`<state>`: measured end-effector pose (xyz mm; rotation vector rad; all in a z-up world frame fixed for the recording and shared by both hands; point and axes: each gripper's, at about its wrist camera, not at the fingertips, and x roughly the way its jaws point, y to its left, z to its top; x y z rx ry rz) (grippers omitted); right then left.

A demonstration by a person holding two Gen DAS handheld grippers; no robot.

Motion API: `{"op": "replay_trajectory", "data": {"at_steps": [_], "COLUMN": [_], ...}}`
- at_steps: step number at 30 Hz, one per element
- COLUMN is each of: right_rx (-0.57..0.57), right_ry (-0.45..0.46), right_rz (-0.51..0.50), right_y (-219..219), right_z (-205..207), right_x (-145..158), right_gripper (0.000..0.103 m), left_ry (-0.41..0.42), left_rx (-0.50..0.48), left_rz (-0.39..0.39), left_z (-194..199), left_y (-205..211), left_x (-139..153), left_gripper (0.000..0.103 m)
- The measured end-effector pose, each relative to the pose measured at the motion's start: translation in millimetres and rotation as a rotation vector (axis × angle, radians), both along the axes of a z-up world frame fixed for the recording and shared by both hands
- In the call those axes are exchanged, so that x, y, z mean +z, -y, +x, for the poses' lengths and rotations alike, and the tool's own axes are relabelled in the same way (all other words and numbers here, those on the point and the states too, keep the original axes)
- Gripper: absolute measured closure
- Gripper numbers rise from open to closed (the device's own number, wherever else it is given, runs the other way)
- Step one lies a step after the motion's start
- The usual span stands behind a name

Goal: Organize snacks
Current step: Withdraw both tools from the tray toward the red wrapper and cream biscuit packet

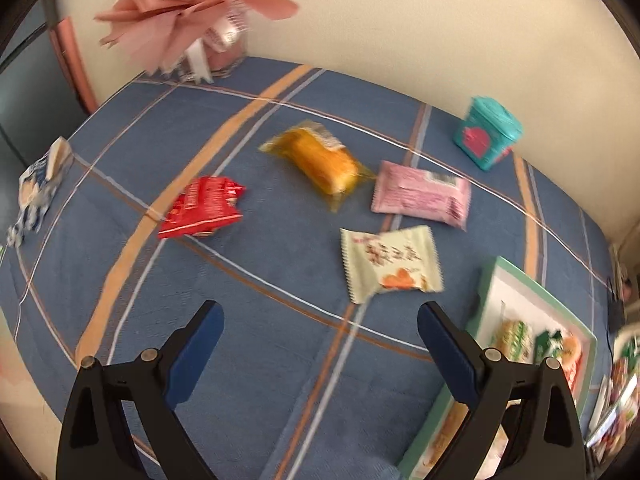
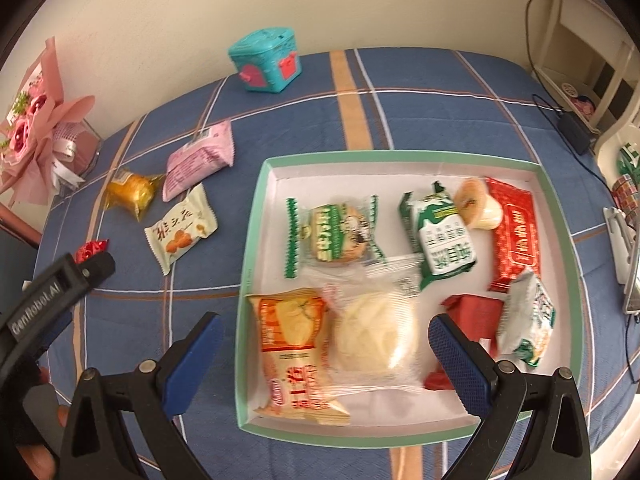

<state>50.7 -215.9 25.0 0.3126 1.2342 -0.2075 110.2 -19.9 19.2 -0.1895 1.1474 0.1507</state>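
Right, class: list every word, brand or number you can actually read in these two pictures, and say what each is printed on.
"GenRobot.AI": on the black body of the left gripper, seen in the right wrist view.
Cream packet: large Chinese characters, too blurred to read.
Red packet in the tray: Chinese characters, blurred.
Green-and-white packet: Chinese print, unreadable.
Pink packet: small print and barcode, too small.

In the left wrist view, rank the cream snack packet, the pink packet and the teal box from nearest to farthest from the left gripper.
From the left gripper, which is open and empty:
1. Cream snack packet, just ahead of the fingertips, slightly right.
2. Pink packet, farther back, right of centre.
3. Teal box, farthest, by the wall at upper right.
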Motion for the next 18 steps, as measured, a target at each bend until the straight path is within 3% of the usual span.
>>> {"op": "replay_trajectory", "data": {"at_steps": [4,12,18], "right_rx": [0.031,0.092,0.114], "right_ry": [-0.004,0.054,0.068], "right_rz": [0.007,0.011,0.031], "right_y": [-13,-38,-52], "right_z": [9,37,63], "right_x": [-5,2,0], "right_gripper": [0.000,0.000,0.000], "left_ry": [0.021,0.062,0.032], "left_rx": [0.027,0.016,0.025], "left_rz": [0.033,-0.010,0.027], "left_z": [4,21,41], "left_y": [-13,-38,-54], "left_x": [2,3,-3], "left_gripper": [0.005,0.005,0.006]}}
